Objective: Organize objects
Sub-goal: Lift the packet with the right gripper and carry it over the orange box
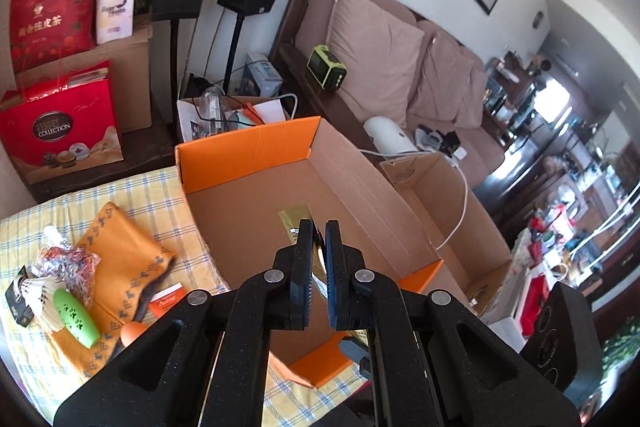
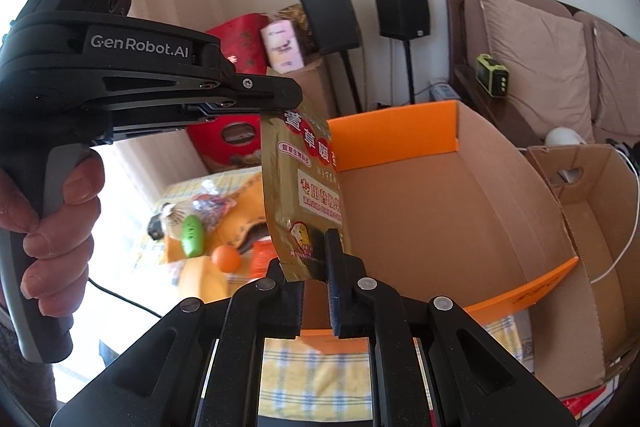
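Right wrist: glossy gold packet [image 2: 306,187], apparently uncreased.

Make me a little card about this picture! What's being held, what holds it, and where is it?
Held thing: gold foil packet with red Chinese writing
Top edge: pinched by the left gripper
Bottom edge: between the fingers of the right gripper, which look closed on it
Where: hanging over the open orange-and-brown cardboard box
Underneath: yellow checked tablecloth

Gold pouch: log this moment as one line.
gold pouch | held at top by left gripper, at bottom by right gripper | hanging upright above orange box | not yet released
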Motion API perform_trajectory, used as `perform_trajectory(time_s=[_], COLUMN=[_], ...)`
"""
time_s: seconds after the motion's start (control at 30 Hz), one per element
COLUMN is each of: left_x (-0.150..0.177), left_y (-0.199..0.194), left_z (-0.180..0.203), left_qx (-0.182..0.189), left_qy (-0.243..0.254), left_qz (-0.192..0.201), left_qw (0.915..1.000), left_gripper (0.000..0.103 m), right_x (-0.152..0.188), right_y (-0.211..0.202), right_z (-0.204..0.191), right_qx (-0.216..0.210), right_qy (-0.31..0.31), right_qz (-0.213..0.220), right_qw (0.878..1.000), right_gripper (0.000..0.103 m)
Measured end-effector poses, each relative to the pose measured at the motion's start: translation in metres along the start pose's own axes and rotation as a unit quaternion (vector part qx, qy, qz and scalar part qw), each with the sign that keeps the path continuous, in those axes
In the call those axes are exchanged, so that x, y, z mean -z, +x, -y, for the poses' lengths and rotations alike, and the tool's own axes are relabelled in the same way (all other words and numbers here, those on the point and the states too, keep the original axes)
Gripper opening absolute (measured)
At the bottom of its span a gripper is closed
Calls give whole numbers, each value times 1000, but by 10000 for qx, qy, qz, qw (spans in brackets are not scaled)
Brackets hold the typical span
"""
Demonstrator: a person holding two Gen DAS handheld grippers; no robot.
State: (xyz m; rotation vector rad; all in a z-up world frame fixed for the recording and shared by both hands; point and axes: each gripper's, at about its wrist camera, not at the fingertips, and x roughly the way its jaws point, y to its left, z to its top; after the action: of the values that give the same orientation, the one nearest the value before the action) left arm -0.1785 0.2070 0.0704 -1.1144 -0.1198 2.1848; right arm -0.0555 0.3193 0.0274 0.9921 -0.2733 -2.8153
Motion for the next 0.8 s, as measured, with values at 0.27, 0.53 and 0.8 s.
perform_trajectory(time_s=[0.27, 0.53, 0.8], left_x=[4, 10, 19], left_y=[57, 95, 128], left_z=[7, 2, -5], left_qx=[-210, -345, -497], left_qy=[132, 165, 217], left_qz=[-468, -884, -1291], left_qw=[9986, 9954, 9901], left_gripper=[5, 5, 5], right_x=[14, 24, 27], right_y=[28, 48, 49], right_z=[35, 50, 45], right_qx=[229, 347, 384], right_qy=[325, 385, 210], right_qz=[-308, -547, -603], right_qw=[9987, 9972, 9972], right_gripper=[8, 8, 14])
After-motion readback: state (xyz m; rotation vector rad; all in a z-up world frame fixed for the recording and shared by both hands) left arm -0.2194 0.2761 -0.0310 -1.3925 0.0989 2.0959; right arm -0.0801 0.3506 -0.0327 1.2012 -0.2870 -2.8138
